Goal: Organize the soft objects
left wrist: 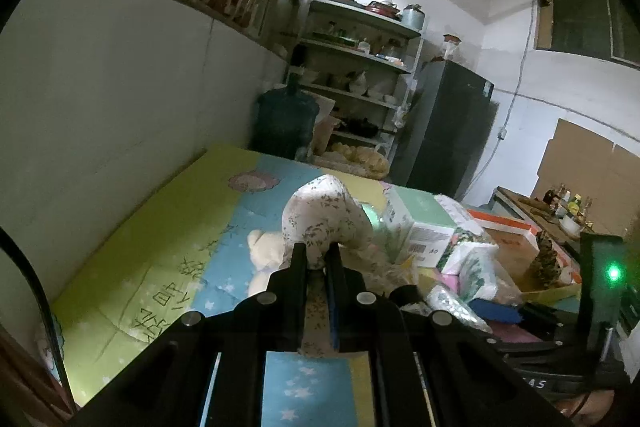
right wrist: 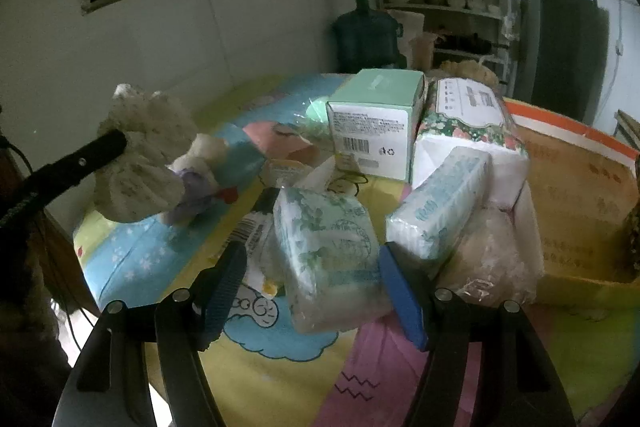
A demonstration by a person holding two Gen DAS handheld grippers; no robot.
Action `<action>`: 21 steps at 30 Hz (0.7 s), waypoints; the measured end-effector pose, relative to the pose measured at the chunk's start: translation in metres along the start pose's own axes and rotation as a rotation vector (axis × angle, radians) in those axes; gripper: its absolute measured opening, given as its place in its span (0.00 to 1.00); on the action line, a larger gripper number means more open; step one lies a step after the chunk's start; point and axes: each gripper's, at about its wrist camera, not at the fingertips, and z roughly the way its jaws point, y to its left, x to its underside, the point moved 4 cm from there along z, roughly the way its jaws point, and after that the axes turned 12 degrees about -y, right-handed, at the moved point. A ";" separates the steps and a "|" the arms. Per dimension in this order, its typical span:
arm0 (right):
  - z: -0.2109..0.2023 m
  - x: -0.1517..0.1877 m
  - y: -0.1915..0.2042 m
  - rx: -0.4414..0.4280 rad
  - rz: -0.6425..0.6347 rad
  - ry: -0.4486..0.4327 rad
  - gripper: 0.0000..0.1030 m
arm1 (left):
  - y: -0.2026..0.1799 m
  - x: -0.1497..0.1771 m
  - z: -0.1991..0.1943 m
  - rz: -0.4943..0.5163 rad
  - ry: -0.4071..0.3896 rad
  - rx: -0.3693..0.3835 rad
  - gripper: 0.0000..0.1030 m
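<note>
My left gripper point(left wrist: 316, 255) is shut on a pale floral cloth bundle point(left wrist: 320, 211) and holds it above the colourful mat point(left wrist: 140, 247). In the right wrist view the same bundle point(right wrist: 140, 163) hangs at the left, with one black finger point(right wrist: 88, 155) of the left gripper against it. A cream plush bear point(left wrist: 264, 247) lies on the mat under it. My right gripper point(right wrist: 314, 251) stands open around a green-printed tissue pack point(right wrist: 328, 227). The right pad is close to the pack's side and the left pad stands apart from it.
A mint-green box point(right wrist: 376, 115), a floral tissue pack point(right wrist: 468, 123), a blue-printed tissue pack point(right wrist: 440, 203) and a clear bag point(right wrist: 492, 259) crowd the mat's right side. A cardboard box point(right wrist: 580, 195) with an orange rim stands at the far right. A water jug point(left wrist: 286, 119) and shelves stand behind.
</note>
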 end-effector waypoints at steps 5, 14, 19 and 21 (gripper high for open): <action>0.000 -0.002 -0.006 0.002 0.031 0.009 0.41 | -0.005 -0.005 -0.002 0.009 -0.014 0.009 0.09; -0.007 -0.005 -0.001 0.001 0.012 -0.008 0.32 | -0.013 -0.005 -0.005 0.020 -0.018 0.017 0.09; -0.018 -0.014 -0.002 -0.003 0.024 -0.048 0.32 | -0.016 -0.005 -0.005 0.024 -0.017 0.018 0.09; -0.024 -0.018 -0.001 -0.005 0.029 -0.066 0.32 | -0.018 -0.005 -0.005 0.027 -0.019 0.022 0.09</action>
